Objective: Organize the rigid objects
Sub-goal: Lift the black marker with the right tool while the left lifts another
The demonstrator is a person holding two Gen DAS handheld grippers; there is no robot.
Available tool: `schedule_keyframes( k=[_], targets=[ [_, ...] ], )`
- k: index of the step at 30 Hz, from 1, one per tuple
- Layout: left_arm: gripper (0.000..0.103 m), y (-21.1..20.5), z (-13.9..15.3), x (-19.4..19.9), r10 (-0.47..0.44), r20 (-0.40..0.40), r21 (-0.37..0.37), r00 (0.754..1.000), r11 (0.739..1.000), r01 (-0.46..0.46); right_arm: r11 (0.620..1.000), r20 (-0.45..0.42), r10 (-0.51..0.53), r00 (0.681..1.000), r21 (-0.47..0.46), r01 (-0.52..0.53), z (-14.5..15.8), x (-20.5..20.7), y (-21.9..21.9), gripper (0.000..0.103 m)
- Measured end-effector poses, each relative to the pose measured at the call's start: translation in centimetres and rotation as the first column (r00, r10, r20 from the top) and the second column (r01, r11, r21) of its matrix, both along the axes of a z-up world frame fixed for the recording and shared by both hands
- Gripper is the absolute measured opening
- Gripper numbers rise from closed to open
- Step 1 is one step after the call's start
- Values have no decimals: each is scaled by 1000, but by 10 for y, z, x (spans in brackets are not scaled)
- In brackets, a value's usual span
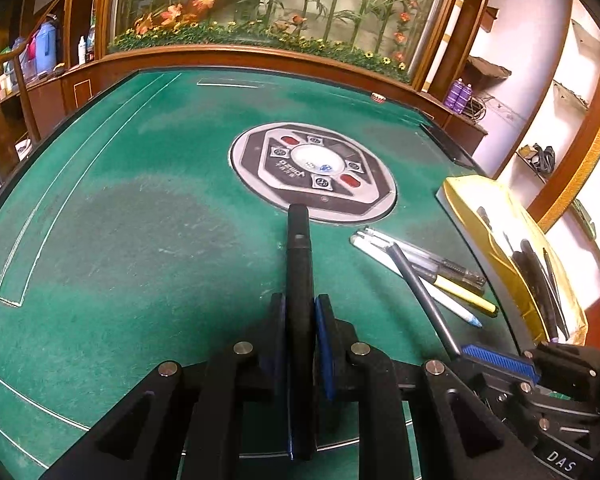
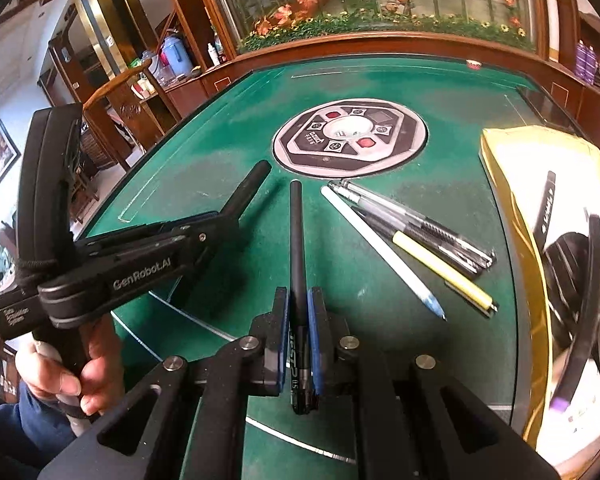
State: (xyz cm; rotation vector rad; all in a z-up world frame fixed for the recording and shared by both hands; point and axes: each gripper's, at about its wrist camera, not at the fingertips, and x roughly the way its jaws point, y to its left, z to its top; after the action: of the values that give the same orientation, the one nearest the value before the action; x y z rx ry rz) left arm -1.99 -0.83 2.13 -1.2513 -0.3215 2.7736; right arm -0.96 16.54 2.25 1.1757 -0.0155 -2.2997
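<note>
A black pen [image 1: 299, 280] is clamped by the left gripper [image 1: 300, 312]; a thinner black pen [image 2: 297, 248] by the right gripper [image 2: 299, 304], both pointing twelve o'clock.

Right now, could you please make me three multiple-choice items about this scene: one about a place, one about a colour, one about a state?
1. Where do the loose pens lie?
A. on the green table
B. inside the yellow bag
C. on the round centre panel

2. What colour are the pads of the right gripper?
A. red
B. blue
C. white

3. What is the state of the left gripper?
A. open and empty
B. shut on a yellow pen
C. shut on a thick black pen

Answers:
1 A, they rest on the green table, between the round centre panel and the yellow bag.
2 B, the right gripper shows blue pads.
3 C, the left gripper clamps the thick black pen.
</note>
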Motion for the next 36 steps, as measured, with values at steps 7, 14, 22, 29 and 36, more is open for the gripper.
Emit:
schedule_keyframes(
  k=[7, 14, 22, 29, 36],
  targets=[
    [16, 6, 2, -1, 2, -12, -14, 1000, 1000, -2, 999, -14, -28, 999, -26, 28, 7, 13, 11, 9],
    [16, 7, 8, 9, 44, -35, -37, 998, 998, -45, 998, -29, -44, 999, -42, 43, 15, 25, 21, 9],
    [17, 33, 19, 21, 23, -72, -115, 997, 993, -31, 996, -46, -63, 997, -68, 60, 22, 31, 38, 9],
    [17, 46, 26, 25, 16, -81, -159, 997, 987, -29, 992, -44, -73, 996, -106, 68, 22, 33, 52, 9],
    [17, 65, 27, 26, -6, -71, -193, 997, 981, -7, 985, -39, -98, 994, -145, 91, 22, 34, 71, 9]
  ],
)
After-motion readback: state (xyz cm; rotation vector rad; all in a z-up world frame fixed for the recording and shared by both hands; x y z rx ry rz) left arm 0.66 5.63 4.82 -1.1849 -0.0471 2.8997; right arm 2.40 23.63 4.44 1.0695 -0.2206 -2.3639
